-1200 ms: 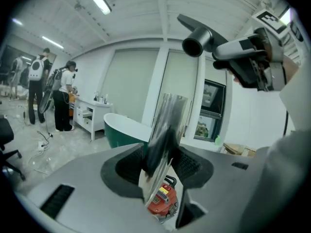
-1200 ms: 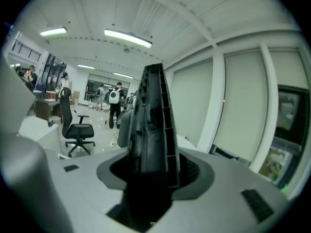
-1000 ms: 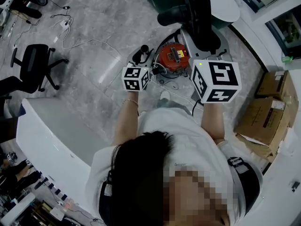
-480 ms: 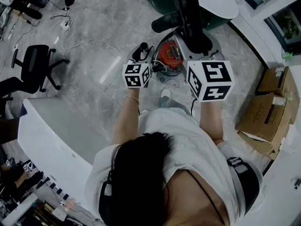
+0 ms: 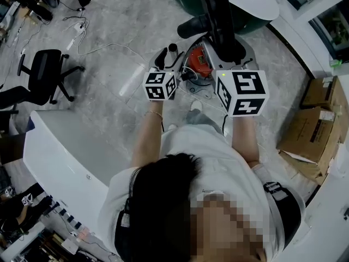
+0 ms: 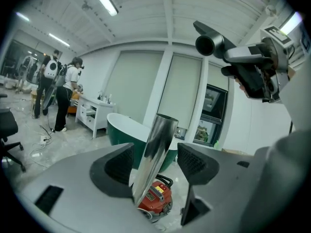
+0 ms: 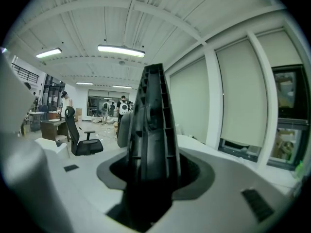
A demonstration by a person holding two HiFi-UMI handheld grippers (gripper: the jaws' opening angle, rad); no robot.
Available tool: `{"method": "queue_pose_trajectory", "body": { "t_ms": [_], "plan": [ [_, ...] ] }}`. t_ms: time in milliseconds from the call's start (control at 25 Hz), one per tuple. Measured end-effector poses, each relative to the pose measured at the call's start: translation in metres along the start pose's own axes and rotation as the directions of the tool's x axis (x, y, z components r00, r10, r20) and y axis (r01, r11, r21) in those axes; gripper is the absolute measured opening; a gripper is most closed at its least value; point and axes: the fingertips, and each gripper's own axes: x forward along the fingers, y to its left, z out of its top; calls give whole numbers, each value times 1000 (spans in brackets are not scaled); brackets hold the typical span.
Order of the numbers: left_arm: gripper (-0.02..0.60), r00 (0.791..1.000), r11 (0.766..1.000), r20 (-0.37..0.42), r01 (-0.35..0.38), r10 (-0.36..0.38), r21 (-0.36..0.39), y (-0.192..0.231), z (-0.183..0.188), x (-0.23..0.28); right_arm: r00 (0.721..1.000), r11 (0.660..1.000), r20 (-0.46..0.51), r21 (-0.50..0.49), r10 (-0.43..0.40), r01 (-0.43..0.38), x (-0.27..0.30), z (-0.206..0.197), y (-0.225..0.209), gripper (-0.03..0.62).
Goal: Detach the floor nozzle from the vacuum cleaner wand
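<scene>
Floor nozzle point(image 7: 151, 120) clamped in right tool point(image 7: 154, 174), wand point(image 6: 156, 140) inside left tool point(image 6: 156, 163), jaws just opened wide, over grey marbled floor point(image 5: 114, 26).

L tongs point(image 6: 154, 163): just opened, wand point(image 6: 160, 135) between | R tongs point(image 7: 153, 171): clamped on nozzle point(image 7: 151, 115)

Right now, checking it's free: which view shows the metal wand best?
Left gripper view: the metal wand stands close, its open top end clear. Head view shows barely its tip; right gripper view, nothing.

Vacuum canister point(image 6: 156, 199) seemingly behind wand point(image 6: 154, 152)
</scene>
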Motion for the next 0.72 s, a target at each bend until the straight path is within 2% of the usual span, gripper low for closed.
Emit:
{"method": "queue_pose_trajectory", "body": {
  "t_ms": [480, 720],
  "plan": [
    [268, 992, 999, 120, -44, 47, -31, -2, 39, -82, 997, 997, -16, -6, -77, 77, -19, -20, 22, 219],
    [268, 985, 999, 168, -49, 50, -11, -8, 64, -124, 991, 991, -1, 17, -132, 132, -33, -33, 36, 219]
  ]
}}
